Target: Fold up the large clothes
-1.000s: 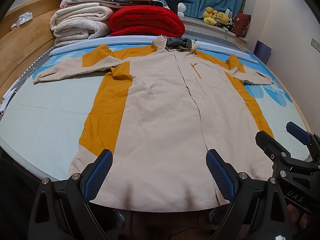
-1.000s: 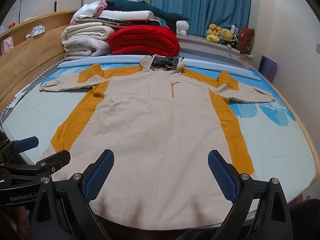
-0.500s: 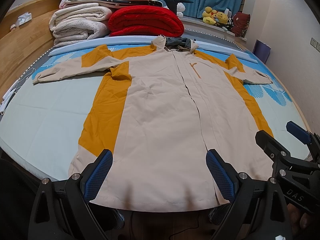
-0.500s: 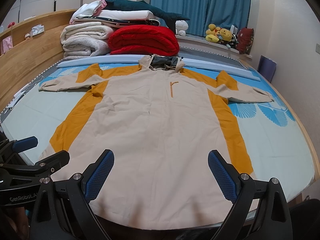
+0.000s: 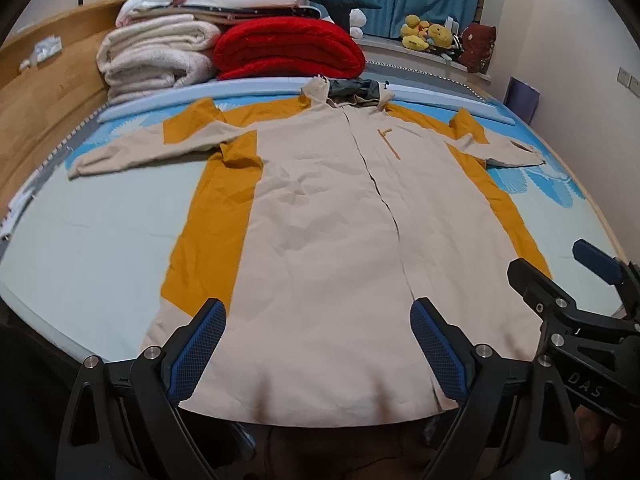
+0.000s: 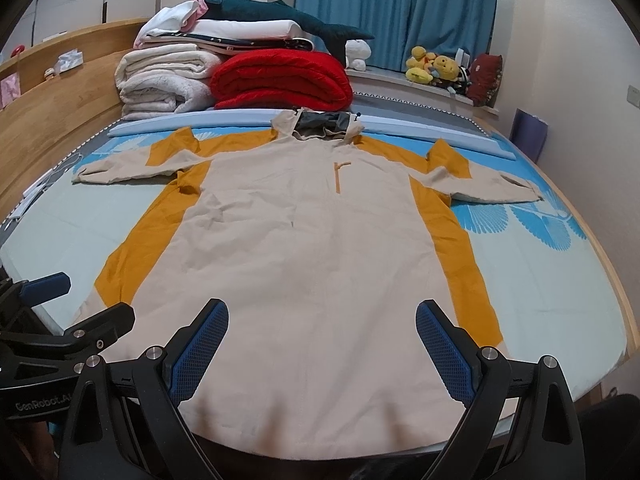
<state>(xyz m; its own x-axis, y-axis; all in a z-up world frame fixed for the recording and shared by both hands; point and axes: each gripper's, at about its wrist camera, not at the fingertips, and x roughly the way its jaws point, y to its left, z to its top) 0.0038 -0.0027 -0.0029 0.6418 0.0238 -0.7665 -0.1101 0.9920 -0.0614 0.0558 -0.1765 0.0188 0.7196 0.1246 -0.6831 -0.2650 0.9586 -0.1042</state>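
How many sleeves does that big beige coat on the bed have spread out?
2: left sleeve lies toward the wooden headboard; right sleeve lies over the blue leaf print. Neither is folded in yet.

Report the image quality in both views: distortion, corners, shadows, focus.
Left wrist view: strong fisheye bend, the bed edge curves, corners are black, the coat is sharp and evenly lit, with soft shadows along its near hem. Right wrist view: same bowing and dark corners, curtain and red blanket are clear, faint shadows on the hem, no glare.
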